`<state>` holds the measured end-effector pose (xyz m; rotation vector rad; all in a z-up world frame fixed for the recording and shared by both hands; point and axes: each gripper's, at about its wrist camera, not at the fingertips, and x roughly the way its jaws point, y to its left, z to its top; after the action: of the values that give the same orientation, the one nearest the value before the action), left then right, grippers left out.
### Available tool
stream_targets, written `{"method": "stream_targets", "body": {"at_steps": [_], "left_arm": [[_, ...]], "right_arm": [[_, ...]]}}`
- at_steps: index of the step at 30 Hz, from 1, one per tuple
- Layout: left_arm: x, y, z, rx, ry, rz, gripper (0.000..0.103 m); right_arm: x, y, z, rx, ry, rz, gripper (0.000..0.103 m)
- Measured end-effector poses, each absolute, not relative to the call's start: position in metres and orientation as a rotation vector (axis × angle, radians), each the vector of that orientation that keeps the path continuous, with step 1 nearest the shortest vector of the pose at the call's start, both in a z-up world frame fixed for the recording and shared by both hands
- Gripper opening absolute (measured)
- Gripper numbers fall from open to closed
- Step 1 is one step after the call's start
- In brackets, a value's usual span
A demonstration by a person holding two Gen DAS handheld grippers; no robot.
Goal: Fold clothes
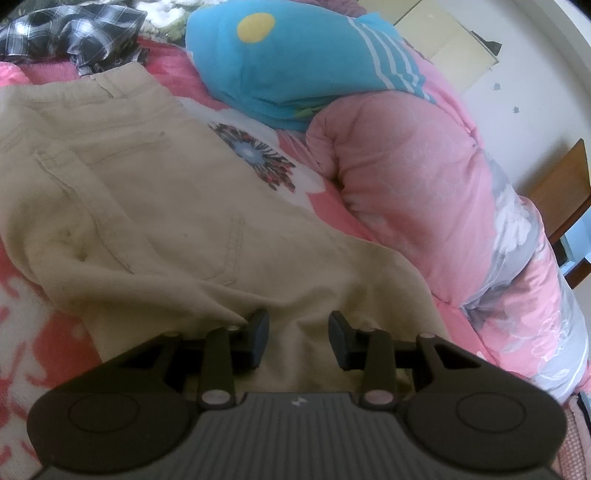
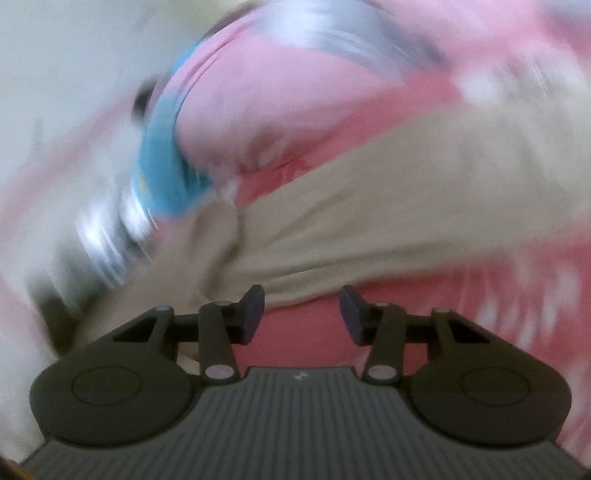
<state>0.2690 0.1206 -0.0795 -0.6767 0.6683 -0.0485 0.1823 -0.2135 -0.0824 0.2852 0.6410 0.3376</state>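
Pink floral bedspread (image 1: 325, 206) underneath everything, red-and-white patterned patches at 8 o'clock in the left wrist view. Rolled pink-and-grey quilt (image 1: 424, 177) along the edge from 2 to 4 o'clock, touching the bedspread. Blue pillow (image 1: 280, 70) with a yellow dot and white stripes at 12 o'clock, resting against the top of the quilt. Khaki trousers (image 1: 147, 206) spread flat over the bedspread, filling 9 to 11 o'clock, waistband toward 11, back pocket stitching visible near the centre, fabric running down to 6 o'clock. Black-and-white plaid garment (image 1: 74, 33) crumpled at 11 o'clock, just beyond the waistband. Wooden furniture (image 1: 565, 192) at 3 o'clock, well apart from the bed.

Left gripper (image 1: 298, 338) at 6 o'clock, jaws partly parted with a clear gap; khaki cloth lying in that gap and bunched against the left finger (image 1: 260, 334); whether the pads actually press on it, impossible to tell.

Right wrist view heavily blurred. Same trousers (image 2: 388, 221) as a khaki band across the middle, from 3 toward 8 o'clock. Right gripper (image 2: 302, 314) at 6 o'clock just below that band's edge, jaws released and apart, only pink bedspread (image 2: 303, 343) between them.
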Motion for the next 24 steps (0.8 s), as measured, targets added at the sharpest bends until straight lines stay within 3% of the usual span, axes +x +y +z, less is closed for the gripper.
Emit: {"method": "stream_targets", "body": {"at_steps": [4, 8, 12, 17, 24], "left_arm": [[0.269, 0.121, -0.080, -0.679, 0.669, -0.049, 0.037], [0.269, 0.122, -0.080, -0.684, 0.670, -0.052, 0.037], [0.270, 0.122, -0.080, -0.687, 0.670, -0.048, 0.037], [0.269, 0.123, -0.080, -0.691, 0.669, -0.051, 0.037], [0.269, 0.124, -0.080, -0.693, 0.665, -0.044, 0.037]], "right_arm": [[0.188, -0.151, -0.086, -0.261, 0.606, 0.475, 0.038], [0.198, -0.120, -0.097, -0.536, 0.577, 0.550, 0.033], [0.206, -0.108, -0.101, -0.637, 0.557, 0.597, 0.027], [0.210, -0.097, -0.102, -0.632, 0.571, 0.615, 0.002], [0.177, -0.098, -0.098, -0.676, 0.577, 0.688, 0.001]]}}
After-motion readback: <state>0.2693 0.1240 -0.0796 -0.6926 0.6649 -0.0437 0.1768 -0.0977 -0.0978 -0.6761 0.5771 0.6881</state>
